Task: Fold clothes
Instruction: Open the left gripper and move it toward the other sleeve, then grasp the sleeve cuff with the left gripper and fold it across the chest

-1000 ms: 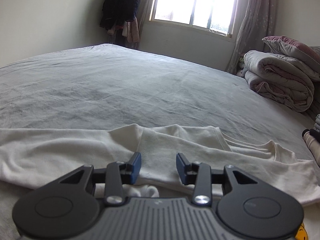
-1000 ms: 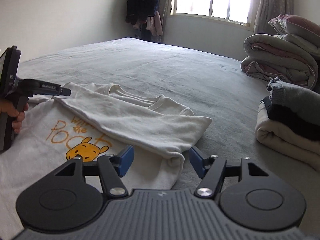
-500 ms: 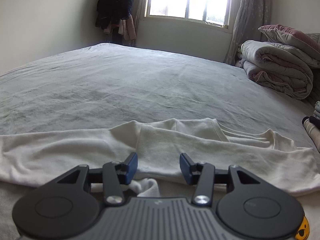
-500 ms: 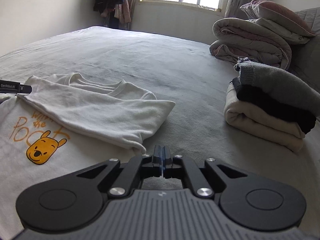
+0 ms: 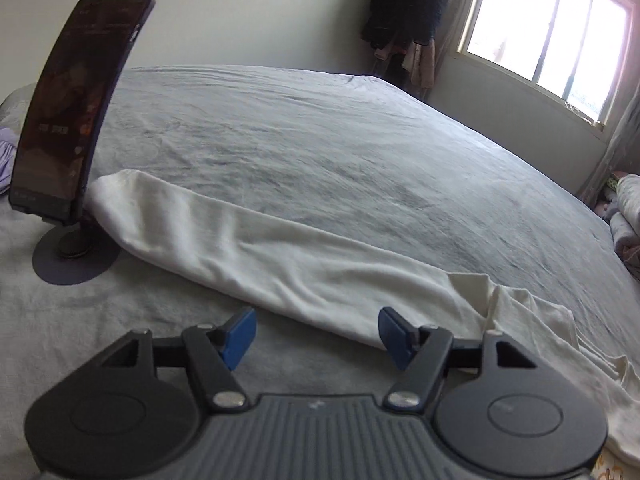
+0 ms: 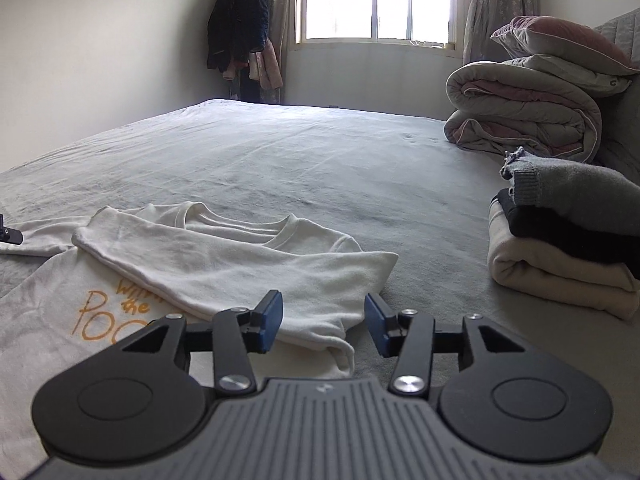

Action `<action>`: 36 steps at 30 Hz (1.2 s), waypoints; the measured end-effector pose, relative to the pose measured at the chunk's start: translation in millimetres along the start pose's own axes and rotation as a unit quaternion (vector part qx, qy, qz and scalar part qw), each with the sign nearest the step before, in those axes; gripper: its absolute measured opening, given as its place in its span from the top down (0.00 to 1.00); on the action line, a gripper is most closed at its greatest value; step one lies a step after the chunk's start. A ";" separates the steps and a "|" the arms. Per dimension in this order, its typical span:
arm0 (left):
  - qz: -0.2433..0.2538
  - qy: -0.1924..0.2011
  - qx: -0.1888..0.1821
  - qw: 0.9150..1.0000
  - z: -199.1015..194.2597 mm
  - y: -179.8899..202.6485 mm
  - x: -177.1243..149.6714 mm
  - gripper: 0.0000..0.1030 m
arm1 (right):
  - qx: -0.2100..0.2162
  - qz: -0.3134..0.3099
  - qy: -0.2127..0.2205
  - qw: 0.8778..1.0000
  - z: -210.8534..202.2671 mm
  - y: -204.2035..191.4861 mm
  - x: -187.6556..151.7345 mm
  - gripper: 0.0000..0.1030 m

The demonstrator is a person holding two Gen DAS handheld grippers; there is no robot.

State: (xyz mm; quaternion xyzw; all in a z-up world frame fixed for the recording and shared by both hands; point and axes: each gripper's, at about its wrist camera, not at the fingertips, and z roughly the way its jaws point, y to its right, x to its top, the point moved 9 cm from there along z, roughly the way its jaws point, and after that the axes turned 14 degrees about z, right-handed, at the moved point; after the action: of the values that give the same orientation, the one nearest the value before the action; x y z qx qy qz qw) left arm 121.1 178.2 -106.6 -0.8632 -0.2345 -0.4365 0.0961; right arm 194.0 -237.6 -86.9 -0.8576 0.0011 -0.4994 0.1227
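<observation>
Now, left gripper (image 5: 314, 334): jaws opening, nothing between the blue pads; it hangs over bare grey bedding, near edge of the long sleeve.
Right gripper (image 6: 322, 322): jaws opening, pads apart and not pressing; the folded sleeve's corner lies just beyond them, possibly under the gap.
White sweatshirt (image 6: 224, 256): flat on the bed (image 6: 320, 160), right sleeve folded across the chest above the orange print; left sleeve (image 5: 256, 248) stretched out to the left.
Phone on stand (image 5: 76, 120): upright, touching or just beside the left cuff.
Folded clothes (image 6: 568, 248): stacked at right.
Rolled quilt (image 6: 524, 108): far right.
</observation>
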 end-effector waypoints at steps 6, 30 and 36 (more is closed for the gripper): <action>-0.083 0.010 0.038 0.996 15.4 -34.0 -6.0 0.33 | 0.020 0.007 0.009 1.000 -3.2 -7.4 2.7 0.45; 0.017 0.240 -0.041 0.970 -40.3 72.6 103.6 0.93 | 0.036 0.053 0.001 0.998 4.0 -8.6 -2.7 0.34; 0.044 0.252 -0.123 0.959 -60.8 132.1 105.0 0.93 | 0.033 0.062 0.003 0.997 3.5 -4.8 -1.2 0.33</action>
State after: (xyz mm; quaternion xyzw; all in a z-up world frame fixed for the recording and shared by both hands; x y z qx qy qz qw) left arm 196.1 74.2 18.9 -0.7398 -0.1090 -0.6609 0.0639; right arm 195.8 -232.1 -88.6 -0.8496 0.0383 -0.4935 0.1820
